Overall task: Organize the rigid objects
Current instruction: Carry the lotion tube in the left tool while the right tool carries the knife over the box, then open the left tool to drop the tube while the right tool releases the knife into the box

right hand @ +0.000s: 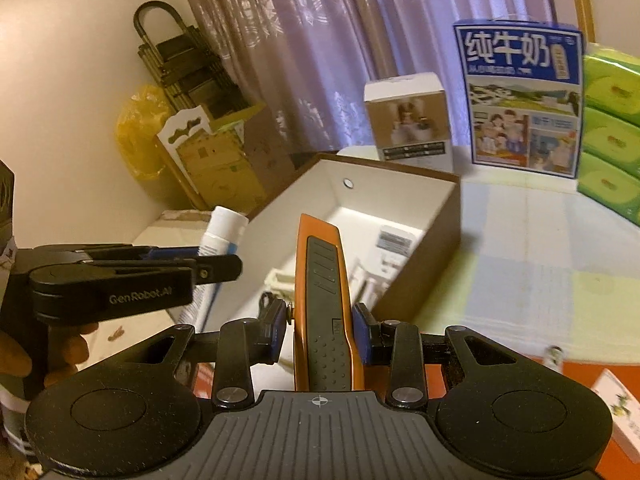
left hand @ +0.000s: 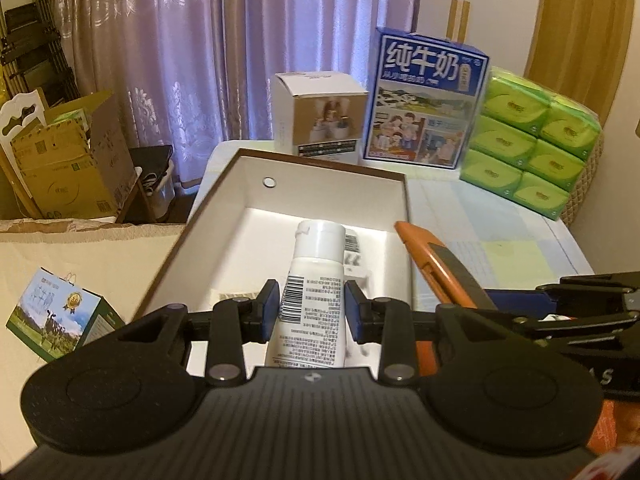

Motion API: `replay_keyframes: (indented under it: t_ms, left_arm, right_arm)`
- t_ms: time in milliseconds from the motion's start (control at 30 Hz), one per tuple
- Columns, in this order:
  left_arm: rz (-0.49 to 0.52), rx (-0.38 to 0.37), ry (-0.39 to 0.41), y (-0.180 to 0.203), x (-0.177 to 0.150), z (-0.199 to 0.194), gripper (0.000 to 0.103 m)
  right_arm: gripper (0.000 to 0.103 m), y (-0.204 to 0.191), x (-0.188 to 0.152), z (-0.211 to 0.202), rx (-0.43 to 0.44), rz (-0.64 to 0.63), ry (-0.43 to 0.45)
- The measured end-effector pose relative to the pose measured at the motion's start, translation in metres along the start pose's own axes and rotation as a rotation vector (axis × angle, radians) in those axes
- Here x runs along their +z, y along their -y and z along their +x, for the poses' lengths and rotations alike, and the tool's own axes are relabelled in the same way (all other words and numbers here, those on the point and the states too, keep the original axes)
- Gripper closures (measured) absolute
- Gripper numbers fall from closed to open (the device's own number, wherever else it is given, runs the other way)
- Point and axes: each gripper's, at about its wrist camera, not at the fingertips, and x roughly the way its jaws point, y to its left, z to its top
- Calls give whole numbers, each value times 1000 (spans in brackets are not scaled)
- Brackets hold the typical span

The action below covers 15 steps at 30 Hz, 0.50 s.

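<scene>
**Above the open box, a tube and a knife, each clamped and ready to go in**

Between the blue pads of the left gripper [left hand: 311, 309] sits a white tube [left hand: 313, 292], pinched across its printed body with the cap end pointing forward. The grip falls near the middle of the tube, which probably keeps it from drooping or swinging while it is carried. Its cap hangs over the white inside of the box [left hand: 224, 204], so it looks lined up to be lowered straight in.

The right gripper [right hand: 321, 328] is clamped on an orange utility knife [right hand: 320, 300], its pads pressing the two narrow sides of the handle while the black slider faces up. Holding it by the sides leaves the long body pointing ahead, toward the box's near corner; the tip reaches over the brown rim. From the left wrist view the knife runs just beside the box's right wall.

The two grippers travel side by side, near each other but not touching, with the person's hand [right hand: 60, 354] visible under the left tool.

Inside the box a few small pale items already lie on the floor, too blurred to name. It stands on a table [left hand: 500, 232] with a checked cloth. Behind it, well apart, stand a small white carton [left hand: 320, 114], a blue milk carton [left hand: 428, 100] and a stack of green tissue packs [left hand: 532, 136], seemingly not part of the sorting.
</scene>
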Motion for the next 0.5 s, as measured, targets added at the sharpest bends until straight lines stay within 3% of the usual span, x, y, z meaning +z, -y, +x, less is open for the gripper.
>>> replay_keyframes:
  t_ms: [267,500]
  left_arm:
    - [2,-20,-71,-39,20,48,73]
    - [-11,-37,-144,-62,33,98,73]
  right_arm:
    - [71,-14,25,59,-33,90,-47]
    - [71,-4,40,111,-84,176,-113]
